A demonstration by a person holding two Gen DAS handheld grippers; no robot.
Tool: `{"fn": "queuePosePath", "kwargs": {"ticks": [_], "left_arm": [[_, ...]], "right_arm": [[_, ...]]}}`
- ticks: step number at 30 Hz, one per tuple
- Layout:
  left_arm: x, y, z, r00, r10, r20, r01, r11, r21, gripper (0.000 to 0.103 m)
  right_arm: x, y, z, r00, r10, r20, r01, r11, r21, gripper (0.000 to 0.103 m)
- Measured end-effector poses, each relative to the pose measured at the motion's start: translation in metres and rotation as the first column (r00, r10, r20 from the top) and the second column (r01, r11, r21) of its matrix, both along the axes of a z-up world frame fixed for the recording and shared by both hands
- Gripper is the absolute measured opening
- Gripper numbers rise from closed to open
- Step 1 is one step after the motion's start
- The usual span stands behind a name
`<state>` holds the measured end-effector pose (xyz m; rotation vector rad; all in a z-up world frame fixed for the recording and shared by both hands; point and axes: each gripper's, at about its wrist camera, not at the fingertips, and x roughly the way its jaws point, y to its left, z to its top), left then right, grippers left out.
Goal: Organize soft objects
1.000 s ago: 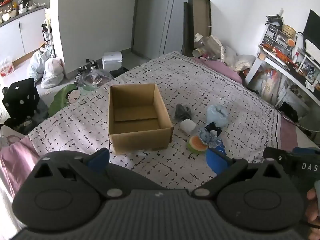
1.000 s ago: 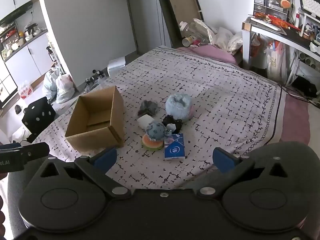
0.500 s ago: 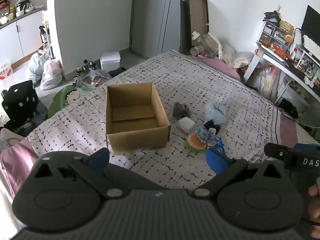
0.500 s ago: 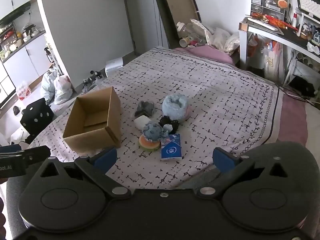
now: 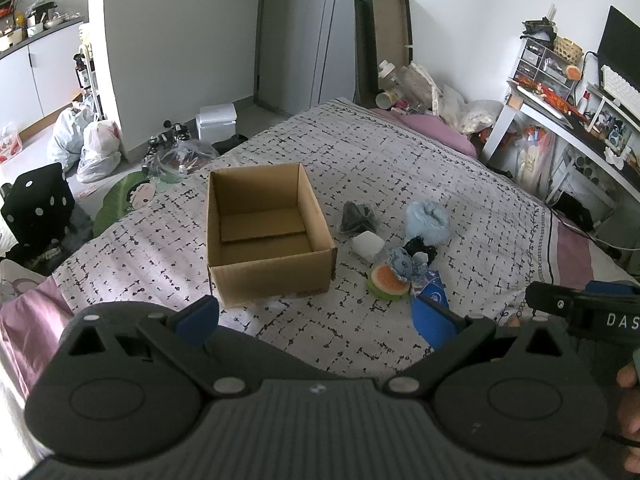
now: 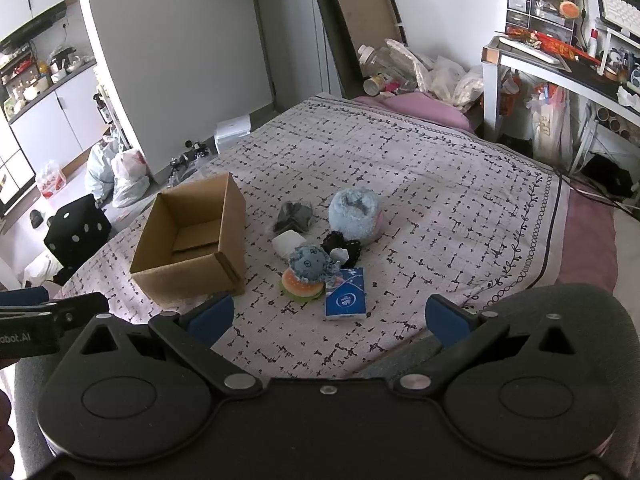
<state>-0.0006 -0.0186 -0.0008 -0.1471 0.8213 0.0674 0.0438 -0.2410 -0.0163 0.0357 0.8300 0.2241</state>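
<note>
Both grippers had pulled back and risen slightly over the last second, so the bed [image 5: 400, 160] and its clutter sat a little farther ahead of them. The left gripper [image 5: 316, 316] and right gripper [image 6: 328, 316] were both spread wide and held nothing, so I judged no pick had begun. The cardboard box [image 5: 264, 240] stood empty ahead of the left gripper, slightly to its left. The soft pile lay ahead and right of it, directly ahead of the right gripper. Only the right wrist view showed the blue tissue pack [image 6: 346, 298] whole, nearest that gripper, touching the octopus plush [image 6: 310, 262]; the left gripper's finger partly hid it.
</note>
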Motion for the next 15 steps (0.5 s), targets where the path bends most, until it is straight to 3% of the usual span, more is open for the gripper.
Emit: {"fn": "queuePosePath", "kwargs": {"ticks": [15], "left_arm": [[-0.0005,0.0009,-0.0002,1.0,-0.001,0.001,0.001,1.0,0.0,0.102]], "right_arm": [[-0.0012,-0.0012,0.0011,1.0,0.007,0.002,-0.007,1.0,0.002,0.103]]}}
